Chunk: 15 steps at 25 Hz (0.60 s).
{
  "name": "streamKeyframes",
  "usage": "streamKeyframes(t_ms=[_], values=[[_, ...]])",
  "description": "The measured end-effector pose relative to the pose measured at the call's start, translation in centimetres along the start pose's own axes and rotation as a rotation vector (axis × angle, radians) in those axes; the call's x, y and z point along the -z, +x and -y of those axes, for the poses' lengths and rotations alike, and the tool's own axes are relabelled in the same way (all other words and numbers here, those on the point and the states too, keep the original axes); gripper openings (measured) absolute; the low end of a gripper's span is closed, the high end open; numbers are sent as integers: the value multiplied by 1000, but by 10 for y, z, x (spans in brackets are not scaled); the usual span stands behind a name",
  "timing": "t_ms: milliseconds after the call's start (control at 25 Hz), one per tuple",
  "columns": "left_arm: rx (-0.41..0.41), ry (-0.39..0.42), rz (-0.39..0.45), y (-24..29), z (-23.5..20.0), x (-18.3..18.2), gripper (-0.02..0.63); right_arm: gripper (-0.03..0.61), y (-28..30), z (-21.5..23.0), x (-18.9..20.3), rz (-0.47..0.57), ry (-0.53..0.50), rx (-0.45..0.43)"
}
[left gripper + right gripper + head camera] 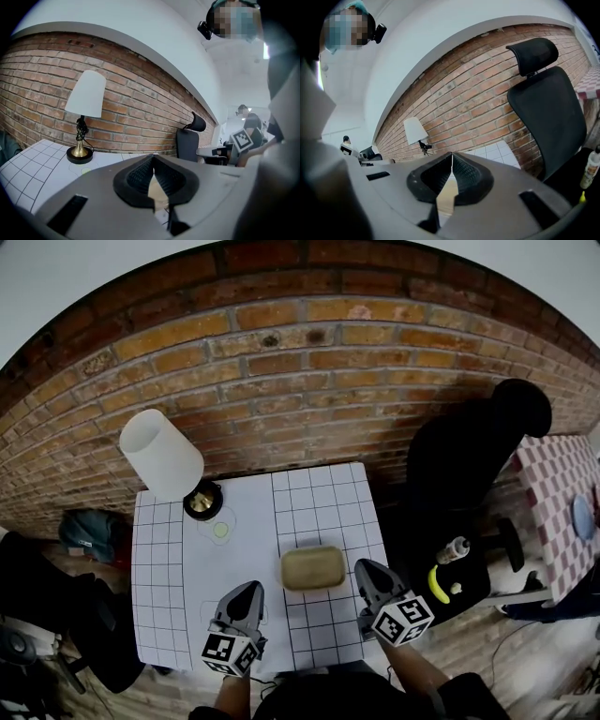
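Left gripper [251, 589]: jaws closed tip to tip with nothing between them, poised low over the white gridded table [169, 559].
Right gripper [364, 568]: jaws likewise pressed together and empty.
Tan rectangular tray [312, 567]: lies flat between the two pairs of jaws, just left of the right pair and ahead-right of the left, in easy reach of both.
White-shaded brass lamp [161, 454]: stands well beyond the left jaws, back against the brick wall [309, 371].
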State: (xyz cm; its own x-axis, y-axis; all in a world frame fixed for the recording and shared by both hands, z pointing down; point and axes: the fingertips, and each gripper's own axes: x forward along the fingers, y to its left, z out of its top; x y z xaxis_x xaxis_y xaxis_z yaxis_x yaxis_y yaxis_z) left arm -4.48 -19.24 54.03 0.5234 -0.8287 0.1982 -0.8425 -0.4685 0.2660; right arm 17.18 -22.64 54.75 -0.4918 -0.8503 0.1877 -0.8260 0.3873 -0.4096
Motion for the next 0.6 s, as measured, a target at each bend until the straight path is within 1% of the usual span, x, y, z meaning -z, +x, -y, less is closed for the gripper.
streamKeyframes(t_ms=[240,600], values=[[1,-36,-64,20,0,23,11,6,11,13,27,-75,13,-12],[1,-71,-123,40,2,50,14,8,23,31,58,-152,41,-13]])
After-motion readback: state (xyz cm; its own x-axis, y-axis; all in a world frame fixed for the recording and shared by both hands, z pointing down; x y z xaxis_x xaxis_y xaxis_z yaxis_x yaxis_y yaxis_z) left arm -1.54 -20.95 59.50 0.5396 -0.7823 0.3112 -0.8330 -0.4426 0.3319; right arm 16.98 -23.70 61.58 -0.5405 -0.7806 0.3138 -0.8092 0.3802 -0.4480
